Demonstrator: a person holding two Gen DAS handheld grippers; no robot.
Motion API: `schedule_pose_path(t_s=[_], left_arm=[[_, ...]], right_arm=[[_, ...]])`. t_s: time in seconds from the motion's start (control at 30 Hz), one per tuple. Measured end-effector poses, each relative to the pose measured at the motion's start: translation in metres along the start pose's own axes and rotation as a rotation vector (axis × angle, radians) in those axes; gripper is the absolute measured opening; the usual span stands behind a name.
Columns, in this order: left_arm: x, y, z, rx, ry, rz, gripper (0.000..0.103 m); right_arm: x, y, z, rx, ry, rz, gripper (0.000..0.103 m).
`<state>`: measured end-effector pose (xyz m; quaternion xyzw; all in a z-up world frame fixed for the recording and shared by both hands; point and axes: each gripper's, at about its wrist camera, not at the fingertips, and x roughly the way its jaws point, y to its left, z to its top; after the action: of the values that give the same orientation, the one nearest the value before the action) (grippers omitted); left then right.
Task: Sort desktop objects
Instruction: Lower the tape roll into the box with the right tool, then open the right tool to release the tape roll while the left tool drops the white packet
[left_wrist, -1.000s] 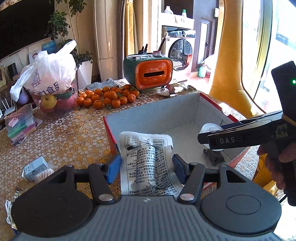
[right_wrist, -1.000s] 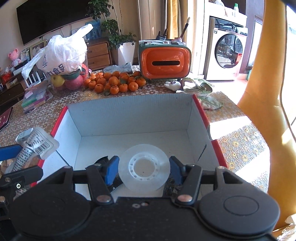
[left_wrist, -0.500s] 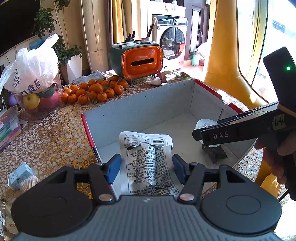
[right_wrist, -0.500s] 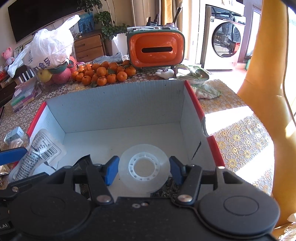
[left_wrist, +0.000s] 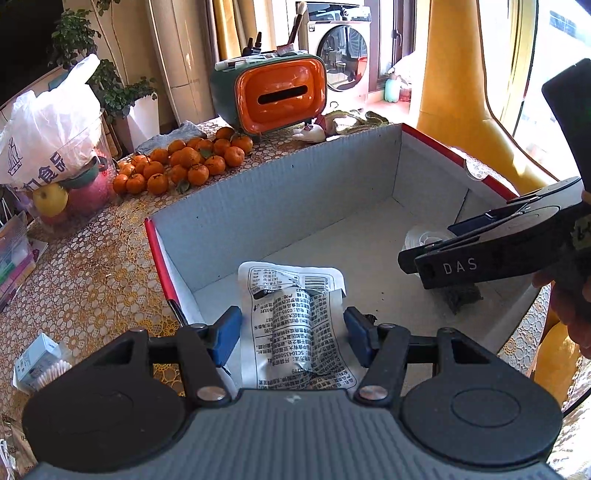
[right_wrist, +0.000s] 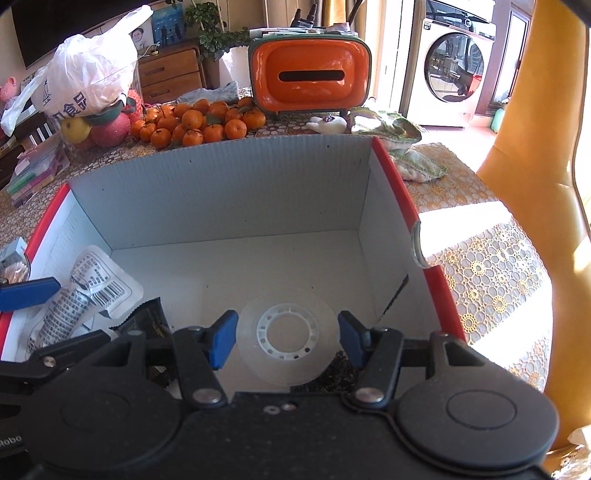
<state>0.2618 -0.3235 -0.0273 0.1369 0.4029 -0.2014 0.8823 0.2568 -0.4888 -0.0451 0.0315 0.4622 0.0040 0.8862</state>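
A red-rimmed cardboard box (left_wrist: 280, 192) with a grey inside stands on the table; it also shows in the right wrist view (right_wrist: 221, 192). My left gripper (left_wrist: 291, 332) is shut on a white printed packet (left_wrist: 295, 325) and holds it over the box's near left corner. The packet also shows in the right wrist view (right_wrist: 81, 291). My right gripper (right_wrist: 284, 338) is shut on a clear tape roll (right_wrist: 288, 330) low inside the box. The roll also shows in the left wrist view (left_wrist: 424, 238). A dark wrapper (right_wrist: 146, 319) lies on the box floor.
Behind the box are a pile of tangerines (left_wrist: 184, 162), an orange tissue box (left_wrist: 273, 96) and a white plastic bag over fruit (left_wrist: 48, 133). A small carton with cotton swabs (left_wrist: 37, 360) lies left of the box. A yellow chair (right_wrist: 535, 206) stands at right.
Both grippers have moved forward and lower over the box, each still holding its object. The packet has crossed the box's left rim to the inside.
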Motion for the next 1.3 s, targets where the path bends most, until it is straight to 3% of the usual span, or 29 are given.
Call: schedule_pose_path(t_s=[0.3, 0.5, 1.0, 1.13, 1.3], left_arm=[[0.015, -0.013, 0.001, 0.076, 0.047, -0.018, 0.06], [0.025, -0.014, 0.003, 0.128, 0.078, 0.016, 0.061], [0.028, -0.013, 0.004, 0.128, 0.097, 0.012, 0.064], [0.022, -0.011, 0.003, 0.106, 0.07, -0.006, 0.072], [0.009, -0.009, 0.002, 0.088, 0.037, 0.0, 0.072]], right_arm=[[0.01, 0.002, 0.005, -0.005, 0.049, -0.012, 0.058], [0.018, 0.004, 0.005, -0.009, 0.081, -0.021, 0.058], [0.02, 0.004, 0.006, 0.003, 0.104, -0.025, 0.059], [0.018, 0.003, 0.006, 0.017, 0.101, -0.011, 0.062], [0.008, 0.007, 0.008, 0.025, 0.073, -0.008, 0.064]])
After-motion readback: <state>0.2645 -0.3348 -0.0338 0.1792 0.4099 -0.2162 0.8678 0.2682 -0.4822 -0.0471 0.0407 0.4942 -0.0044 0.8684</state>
